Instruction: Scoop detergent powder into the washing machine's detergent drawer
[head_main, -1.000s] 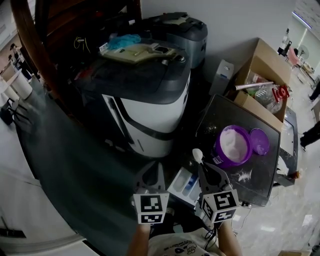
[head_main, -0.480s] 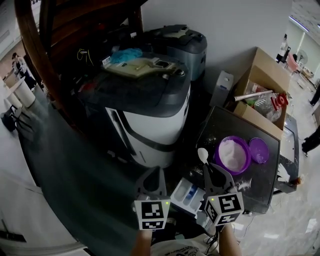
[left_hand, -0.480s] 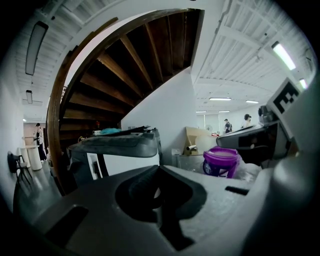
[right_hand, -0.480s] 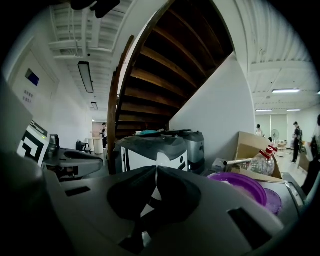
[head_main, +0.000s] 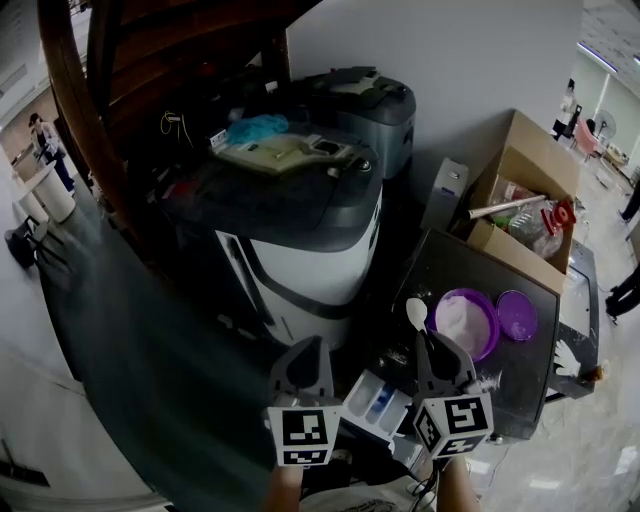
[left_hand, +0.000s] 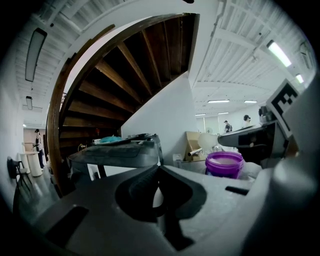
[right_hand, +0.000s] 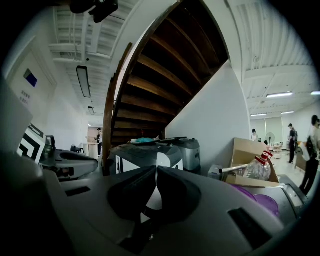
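The washing machine stands in the middle of the head view. Its white detergent drawer is pulled out between my two grippers. A purple tub of white powder sits on a dark stand to the right, its lid beside it. My right gripper is shut on a white spoon, whose bowl is raised just left of the tub's rim. My left gripper is shut with nothing in it, left of the drawer. The left gripper view shows the tub and the spoon bowl off to the right.
A cardboard box with a bottle and tube stands behind the tub's stand. A second machine is at the back wall. A wooden staircase rises at the left. Clutter lies on the washer's lid.
The head view has shifted, so everything sits a little lower in frame. Both grippers stay shut beside the drawer, and the spoon bowl stays at the tub's left rim.
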